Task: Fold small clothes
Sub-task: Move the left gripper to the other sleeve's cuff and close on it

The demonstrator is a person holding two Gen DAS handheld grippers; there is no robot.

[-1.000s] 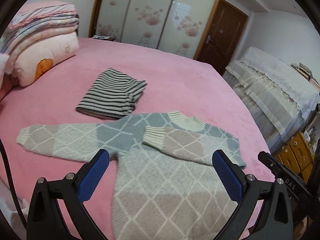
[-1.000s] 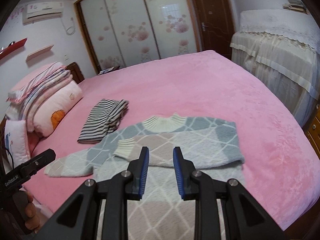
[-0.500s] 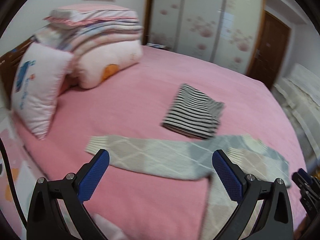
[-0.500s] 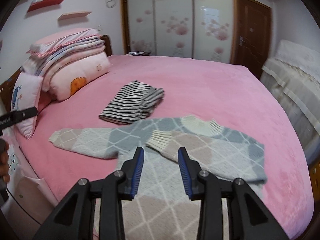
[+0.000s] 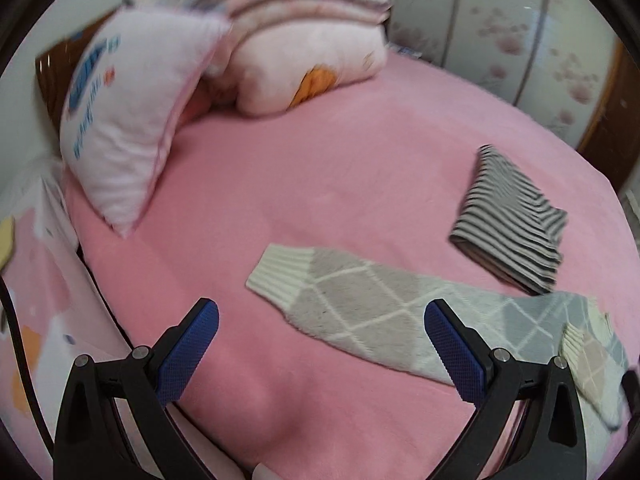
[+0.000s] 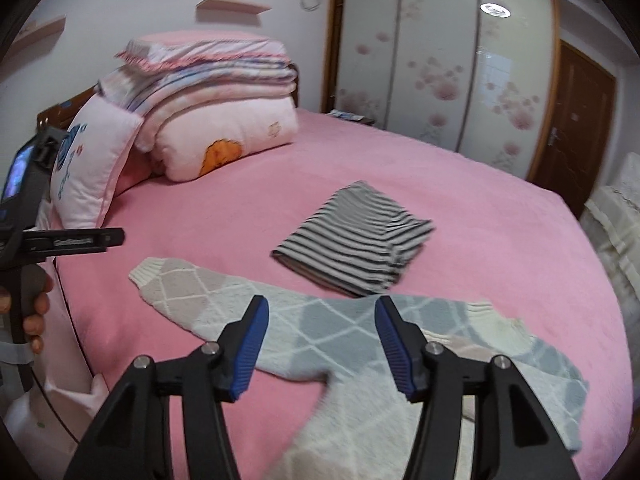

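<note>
Pink bed [image 6: 460, 184] carries everything. Left gripper [image 5: 320, 344] gapes wide, grasping nothing, over the bed's near edge with the sweater [image 5: 360, 312] sleeve cuff at 12 o'clock. Right gripper [image 6: 318, 346] hangs released above the sweater's shoulder; folded striped garment [image 6: 356, 236] lies at 12 o'clock, bare pink beyond.

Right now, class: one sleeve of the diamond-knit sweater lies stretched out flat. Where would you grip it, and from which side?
Grip the ribbed cream cuff of the sleeve: it is its free end, flat on the pink bed. Probably come from the pillow side with the open left gripper, which is nearest.
</note>
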